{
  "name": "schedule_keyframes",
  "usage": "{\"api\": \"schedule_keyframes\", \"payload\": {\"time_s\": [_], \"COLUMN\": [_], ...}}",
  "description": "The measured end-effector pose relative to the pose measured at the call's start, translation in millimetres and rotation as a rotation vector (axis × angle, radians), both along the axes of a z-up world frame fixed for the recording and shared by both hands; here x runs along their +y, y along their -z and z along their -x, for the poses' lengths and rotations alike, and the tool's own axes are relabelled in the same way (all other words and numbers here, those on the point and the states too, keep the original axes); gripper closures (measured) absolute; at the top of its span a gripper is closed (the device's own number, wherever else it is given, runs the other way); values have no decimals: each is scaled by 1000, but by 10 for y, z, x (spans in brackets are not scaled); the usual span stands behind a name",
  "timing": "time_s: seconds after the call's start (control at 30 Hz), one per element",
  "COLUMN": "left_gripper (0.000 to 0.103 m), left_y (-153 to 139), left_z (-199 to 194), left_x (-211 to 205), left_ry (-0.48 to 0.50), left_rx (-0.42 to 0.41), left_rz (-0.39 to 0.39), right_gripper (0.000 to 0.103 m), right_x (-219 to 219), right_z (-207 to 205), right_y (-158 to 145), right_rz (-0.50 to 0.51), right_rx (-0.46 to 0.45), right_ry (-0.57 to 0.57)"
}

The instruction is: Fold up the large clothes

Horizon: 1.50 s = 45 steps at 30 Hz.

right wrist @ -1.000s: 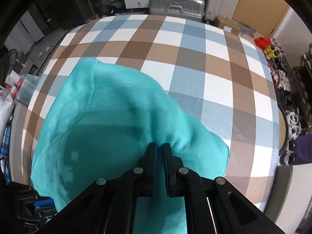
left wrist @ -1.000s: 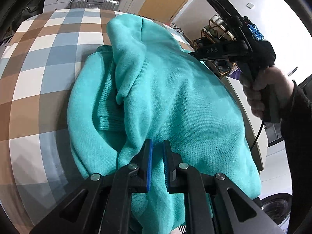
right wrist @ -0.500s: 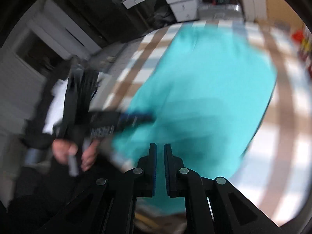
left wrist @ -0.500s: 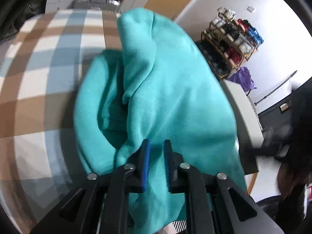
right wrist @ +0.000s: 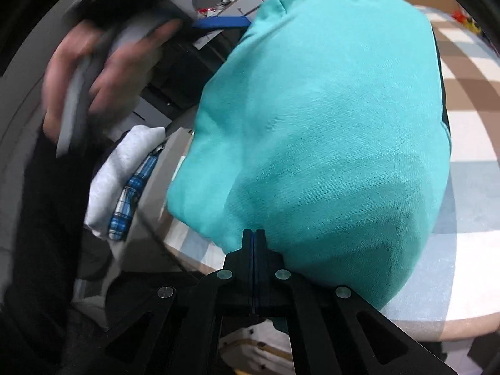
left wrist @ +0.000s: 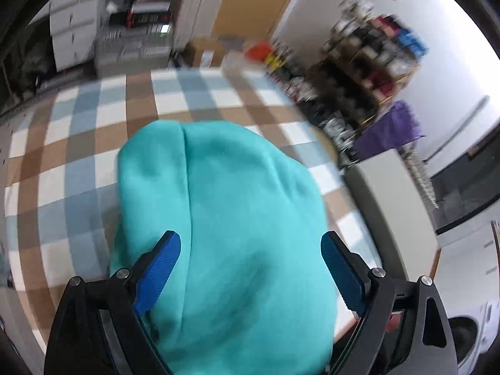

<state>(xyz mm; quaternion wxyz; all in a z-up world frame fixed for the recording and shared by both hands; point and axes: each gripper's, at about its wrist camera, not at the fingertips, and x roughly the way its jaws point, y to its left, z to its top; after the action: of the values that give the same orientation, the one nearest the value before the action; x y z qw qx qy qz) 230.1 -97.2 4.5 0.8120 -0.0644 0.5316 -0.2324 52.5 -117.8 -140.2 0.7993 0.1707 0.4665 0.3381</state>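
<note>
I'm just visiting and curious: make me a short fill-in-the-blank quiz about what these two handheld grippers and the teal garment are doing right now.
1. The left gripper, with blue pads, has its jaws ____.
2. The right gripper has its jaws ____.
3. The teal fleece sweatshirt lies on a tablecloth with a ____ pattern.
4. Beside the table edge, a white cloth sits with a blue ____ cloth.

Missing words: open; shut; checked; plaid

We're in a cluttered storeroom-cum-workroom: white drawer cabinets [left wrist: 73,36], a ribbed silver suitcase [left wrist: 134,50], a crammed wooden shelf rack [left wrist: 372,62], and a checked blue-brown-white cloth over the worktop [left wrist: 78,143].
</note>
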Motion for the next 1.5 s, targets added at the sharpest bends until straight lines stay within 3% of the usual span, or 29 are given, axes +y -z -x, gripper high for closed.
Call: {"api": "schedule_keyframes", "payload": {"time_s": [0.13,0.27,0.37,0.53,0.7,0.87,0.97,1.07,1.13,1.2,1.37,1.43,1.5], "left_gripper": [15,13,11,1,1,1,1,1,1,1,2,5,5], "left_y": [280,786,901,976,526,35,120,480,775,978,889,692,442], "left_z": [-390,-629,-677,-625,-582,0,312,456,460,429,402,384,361], "left_x": [34,53,70,58,58,320,452,447,503,568,592,667,772], "left_ry": [-55,-72,-78,-69,-64,5,46,68,23,-9,-21,-59,-113], "left_rx": [111,293,337,320,269,161,179,244,290,291,274,262,183], "left_rz": [3,11,48,-3,-50,-46,-7,-11,-38,-4,-20,-2,48], "right_gripper": [103,103,103,103,103,103,101,102,102,102,102,102,102], "right_x": [36,21,-75,-91,-159,-181,-162,-133,-132,-155,-132,-178,-195], "right_z": [-7,-48,12,36,53,81,100,107,96,82,120,113,112], "right_y": [13,-8,-24,-36,-23,-35,-55,-67,-55,-44,-71,-69,-60], "right_rz": [1,-8,-21,-21,-46,-55,-49,-42,-52,-58,-41,-51,-65], "right_rx": [-12,-11,-13,-16,1,10,2,-6,1,4,-22,-19,-10], "right_ry": [-19,-28,-40,-48,-30,-15,-11,-11,-8,-12,-21,-14,-6]}}
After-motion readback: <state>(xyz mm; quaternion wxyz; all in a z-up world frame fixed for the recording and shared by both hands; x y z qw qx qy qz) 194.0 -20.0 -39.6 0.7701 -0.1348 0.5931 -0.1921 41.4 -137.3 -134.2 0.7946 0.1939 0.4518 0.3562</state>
